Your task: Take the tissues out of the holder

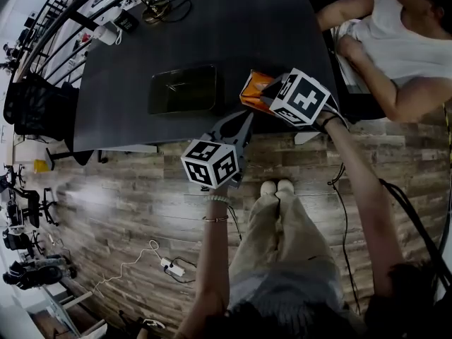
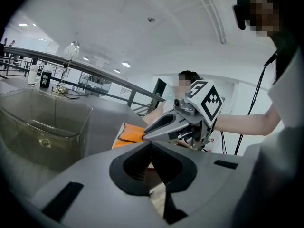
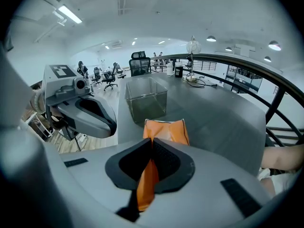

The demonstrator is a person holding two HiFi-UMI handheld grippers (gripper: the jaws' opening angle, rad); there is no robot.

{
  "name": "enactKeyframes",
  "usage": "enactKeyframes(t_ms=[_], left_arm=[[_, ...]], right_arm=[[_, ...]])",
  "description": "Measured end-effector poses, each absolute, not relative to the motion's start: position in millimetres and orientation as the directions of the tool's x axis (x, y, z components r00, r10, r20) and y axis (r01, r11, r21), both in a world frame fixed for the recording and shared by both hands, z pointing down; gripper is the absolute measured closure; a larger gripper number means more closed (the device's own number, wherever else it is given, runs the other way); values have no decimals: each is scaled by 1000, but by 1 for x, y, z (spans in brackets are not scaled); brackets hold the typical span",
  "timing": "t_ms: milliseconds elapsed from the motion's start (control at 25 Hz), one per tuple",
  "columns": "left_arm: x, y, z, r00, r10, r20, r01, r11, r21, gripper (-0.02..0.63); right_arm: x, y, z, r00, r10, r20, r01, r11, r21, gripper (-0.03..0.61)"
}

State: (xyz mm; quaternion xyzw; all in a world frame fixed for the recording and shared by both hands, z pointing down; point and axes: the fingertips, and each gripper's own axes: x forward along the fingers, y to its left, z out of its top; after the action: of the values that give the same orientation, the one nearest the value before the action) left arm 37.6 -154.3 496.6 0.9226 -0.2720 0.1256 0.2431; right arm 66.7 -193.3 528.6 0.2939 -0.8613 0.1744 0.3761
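The clear plastic holder (image 1: 182, 89) (image 2: 42, 127) (image 3: 146, 99) stands on the dark table (image 1: 233, 34) and looks empty. An orange tissue packet (image 1: 252, 90) (image 3: 166, 129) (image 2: 129, 133) is lifted at the table's near edge, to the right of the holder. My right gripper (image 1: 265, 97) (image 3: 152, 144) is shut on the packet's near end. My left gripper (image 1: 244, 122) (image 2: 151, 146) hovers just off the table's near edge, below the packet, jaws pressed together with nothing between them. Each gripper shows in the other's view.
A person in a white top (image 1: 395, 41) sits at the table's right side. Cables (image 1: 159, 6) and small bottles (image 1: 109, 30) lie at the far end. A black office chair (image 1: 35, 108) stands left of the table, and a power strip (image 1: 173, 265) lies on the wood floor.
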Motion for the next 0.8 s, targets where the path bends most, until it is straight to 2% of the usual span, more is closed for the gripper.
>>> enactKeyframes(t_ms=[320, 440, 600, 800], left_arm=[[40, -153, 496, 821, -443, 361, -563, -732, 383, 606], [39, -150, 493, 824, -443, 355, -560, -731, 389, 606], [33, -144, 479, 830, -448, 332, -553, -740, 383, 606], [28, -135, 454, 843, -448, 297, -532, -774, 343, 606]], right_arm=[[68, -197, 527, -505, -421, 754, -686, 726, -54, 552], [69, -200, 520, -498, -468, 730, -713, 700, -39, 488], [69, -199, 495, -529, -543, 652, -754, 653, -67, 482], [61, -187, 459, -602, -614, 511, -776, 602, -190, 483]])
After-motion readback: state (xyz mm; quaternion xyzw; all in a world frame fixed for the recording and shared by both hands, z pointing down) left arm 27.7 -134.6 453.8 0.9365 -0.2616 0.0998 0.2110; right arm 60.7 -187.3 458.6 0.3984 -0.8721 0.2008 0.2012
